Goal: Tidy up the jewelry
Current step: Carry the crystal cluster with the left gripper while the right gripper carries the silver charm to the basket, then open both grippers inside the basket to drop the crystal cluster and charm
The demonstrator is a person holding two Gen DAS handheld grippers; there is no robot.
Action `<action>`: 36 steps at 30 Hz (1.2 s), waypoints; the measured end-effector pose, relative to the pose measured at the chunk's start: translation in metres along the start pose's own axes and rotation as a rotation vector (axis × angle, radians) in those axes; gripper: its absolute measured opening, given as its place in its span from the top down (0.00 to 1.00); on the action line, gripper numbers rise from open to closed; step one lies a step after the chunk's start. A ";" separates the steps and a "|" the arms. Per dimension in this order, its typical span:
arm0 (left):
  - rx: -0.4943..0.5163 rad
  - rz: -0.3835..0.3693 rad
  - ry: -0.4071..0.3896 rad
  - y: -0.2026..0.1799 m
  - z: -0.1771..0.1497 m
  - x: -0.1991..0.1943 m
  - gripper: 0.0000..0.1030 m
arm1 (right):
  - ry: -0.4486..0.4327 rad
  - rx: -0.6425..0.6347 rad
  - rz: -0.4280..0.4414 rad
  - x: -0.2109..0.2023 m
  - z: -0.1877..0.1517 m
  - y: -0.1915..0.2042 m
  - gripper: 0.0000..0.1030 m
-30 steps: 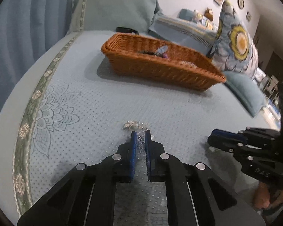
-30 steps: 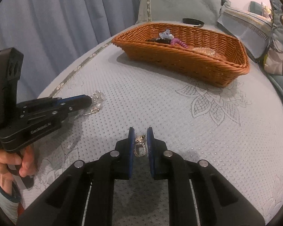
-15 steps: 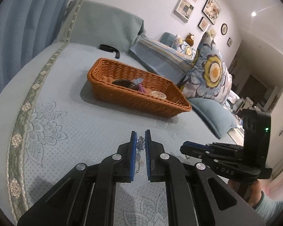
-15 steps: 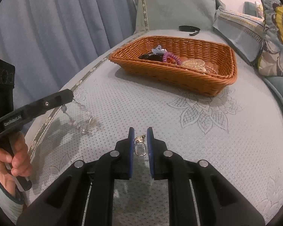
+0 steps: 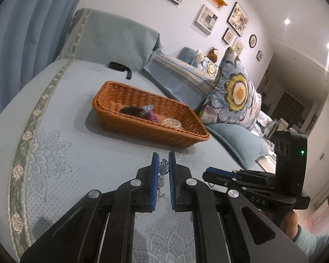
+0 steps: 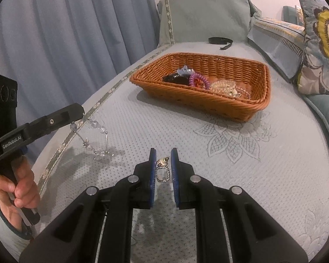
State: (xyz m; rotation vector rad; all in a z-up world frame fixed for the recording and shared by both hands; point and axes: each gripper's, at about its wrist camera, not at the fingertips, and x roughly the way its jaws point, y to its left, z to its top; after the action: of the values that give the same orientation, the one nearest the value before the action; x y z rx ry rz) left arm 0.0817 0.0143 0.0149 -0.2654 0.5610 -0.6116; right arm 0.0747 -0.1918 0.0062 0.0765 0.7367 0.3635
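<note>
Overhead of the bedspread (image 6: pixel 263 175), both grippers lifted, each clamped on jewelry. Left gripper (image 5: pixel 163 171) narrowed on a clear crystal bead bracelet (image 6: pixel 94 135), the strand hanging from the pads (image 5: pixel 155 175) and dangling just above the cover, well short of the wicker basket (image 6: pixel 208 100). Right gripper (image 6: pixel 162 164) pinched on a drop earring (image 6: pixel 162 172) with a gold stud and a square rhinestone frame, held between the blue pads (image 6: pixel 152 171), likewise short of the basket and clear of the fabric.

Basket sitting farther up the bed, rim unobstructed on all sides seen. Inside it, toward the near end: a dark hair clip (image 6: pixel 177 79), a purple spiral hair tie (image 6: pixel 199 81), a pale blue piece (image 6: pixel 184 70) and a heap of pearly beaded pieces (image 6: pixel 224 87); far end of the basket floor bare. Open bedspread between both grippers and the basket's near wall. Beyond the basket, a black strap (image 6: pixel 220 41) lying before the grey-green pillow (image 6: pixel 204 17). Right of the basket, a floral cushion (image 5: pixel 232 96) close to its corner, not touching as far as visible. Left of the basket, the bed's embroidered border (image 5: pixel 28 135), then the blue curtain (image 6: pixel 65 32).
</note>
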 end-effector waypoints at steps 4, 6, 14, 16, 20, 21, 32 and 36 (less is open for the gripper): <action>0.015 -0.008 -0.021 -0.008 0.006 -0.004 0.94 | -0.020 0.020 0.003 -0.007 0.007 -0.004 0.89; 0.024 -0.012 -0.032 -0.013 0.011 -0.006 0.94 | -0.032 0.033 0.002 -0.010 0.014 -0.007 0.89; 0.083 -0.018 -0.055 -0.029 0.058 0.015 0.94 | -0.082 0.096 -0.011 -0.014 0.063 -0.035 0.89; 0.088 -0.015 -0.063 -0.030 0.075 0.030 0.94 | -0.080 0.108 -0.017 -0.006 0.080 -0.045 0.89; 0.072 -0.017 -0.075 -0.026 0.101 0.064 0.94 | -0.067 0.100 -0.051 0.017 0.111 -0.063 0.89; 0.069 -0.015 -0.076 -0.025 0.106 0.073 0.94 | -0.062 0.099 -0.064 0.023 0.117 -0.067 0.89; 0.072 0.044 0.001 -0.015 0.106 0.181 0.93 | 0.089 0.178 -0.074 0.106 0.134 -0.117 0.89; 0.066 0.069 0.036 -0.006 0.092 0.189 0.92 | 0.095 0.172 -0.090 0.110 0.128 -0.117 0.88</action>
State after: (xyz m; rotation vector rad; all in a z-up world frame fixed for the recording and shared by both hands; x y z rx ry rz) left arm 0.2590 -0.0987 0.0143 -0.1730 0.5811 -0.5680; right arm 0.2702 -0.2553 0.0076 0.1886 0.8617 0.2184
